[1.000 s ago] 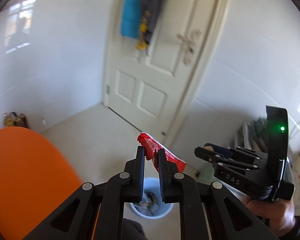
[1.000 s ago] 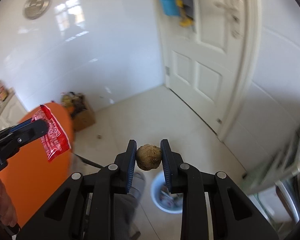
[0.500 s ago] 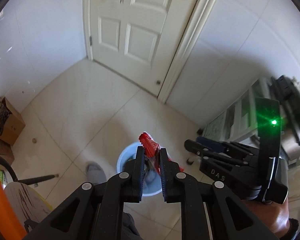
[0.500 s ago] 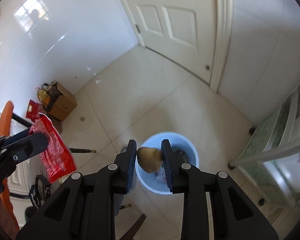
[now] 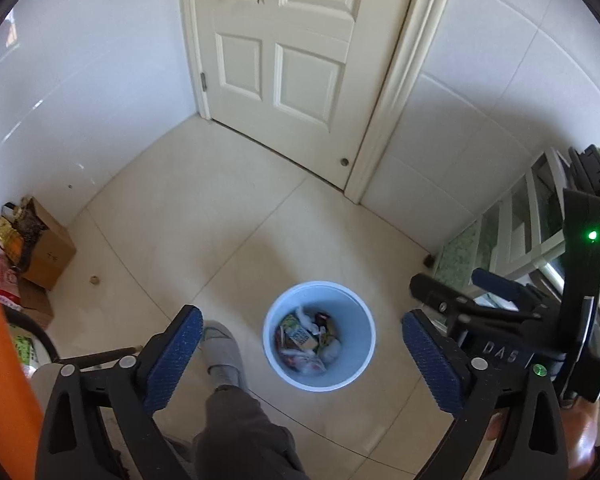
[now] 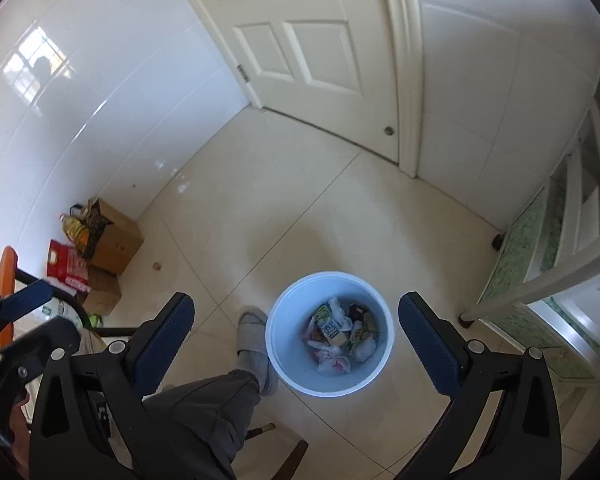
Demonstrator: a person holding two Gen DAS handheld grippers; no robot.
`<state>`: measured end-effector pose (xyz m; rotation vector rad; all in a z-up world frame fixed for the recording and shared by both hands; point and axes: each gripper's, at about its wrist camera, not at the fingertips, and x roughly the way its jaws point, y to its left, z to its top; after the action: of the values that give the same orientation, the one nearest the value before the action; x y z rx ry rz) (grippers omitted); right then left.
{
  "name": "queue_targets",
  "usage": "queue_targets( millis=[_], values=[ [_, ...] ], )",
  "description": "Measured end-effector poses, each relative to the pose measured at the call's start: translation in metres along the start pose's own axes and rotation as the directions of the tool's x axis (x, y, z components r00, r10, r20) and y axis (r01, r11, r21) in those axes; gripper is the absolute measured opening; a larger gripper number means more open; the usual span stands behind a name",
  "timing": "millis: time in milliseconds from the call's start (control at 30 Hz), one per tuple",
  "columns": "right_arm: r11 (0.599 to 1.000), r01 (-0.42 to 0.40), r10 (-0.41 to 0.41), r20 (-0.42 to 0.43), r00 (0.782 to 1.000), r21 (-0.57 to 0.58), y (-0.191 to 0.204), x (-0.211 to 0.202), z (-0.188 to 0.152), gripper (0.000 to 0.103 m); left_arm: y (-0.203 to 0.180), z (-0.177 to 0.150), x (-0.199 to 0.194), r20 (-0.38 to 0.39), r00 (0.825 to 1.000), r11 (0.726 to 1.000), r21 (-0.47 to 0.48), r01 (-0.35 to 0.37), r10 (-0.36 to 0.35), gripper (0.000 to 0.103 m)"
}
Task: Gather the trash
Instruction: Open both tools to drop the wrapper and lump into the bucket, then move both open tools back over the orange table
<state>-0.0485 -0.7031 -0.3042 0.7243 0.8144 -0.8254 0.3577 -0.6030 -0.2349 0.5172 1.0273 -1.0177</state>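
A pale blue bin stands on the tiled floor, holding mixed wrappers and paper. My left gripper hangs above it, its jaws opening wide with nothing between the blue pads. My right gripper also hangs over the bin, jaws opening and empty, with trash showing below. Each gripper appears in the other's view: the right one beside the bin, the left one at the left edge. I cannot pick out the red wrapper or the brown lump among the trash.
A person's grey-trousered leg and grey slipper stand just left of the bin. Cardboard boxes and bags sit by the left wall. A closed white door is ahead, a white shelf unit at right, an orange tabletop edge at left.
Both grippers have gone from shut to wide open over the bin. The red wrapper has left the left jaws and the brown lump the right jaws. Both views tipped further down.
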Motion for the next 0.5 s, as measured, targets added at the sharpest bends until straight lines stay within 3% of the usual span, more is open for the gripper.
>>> queue_targets(
  millis=[233, 500],
  values=[
    [1.000, -0.012, 0.014, 0.087, 0.996, -0.026, 0.027, -0.050, 0.008, 0.103, -0.003, -0.031, -0.075, 0.107, 0.994, 1.000, -0.021, -0.015, 0.017, 0.099],
    [0.997, -0.031, 0.042, 0.166, 0.985, -0.066, 0.063, -0.100, 0.006, 0.103, 0.013, -0.084, -0.172, 0.257, 0.965, 0.996, -0.078, -0.035, 0.054, 0.099]
  ],
)
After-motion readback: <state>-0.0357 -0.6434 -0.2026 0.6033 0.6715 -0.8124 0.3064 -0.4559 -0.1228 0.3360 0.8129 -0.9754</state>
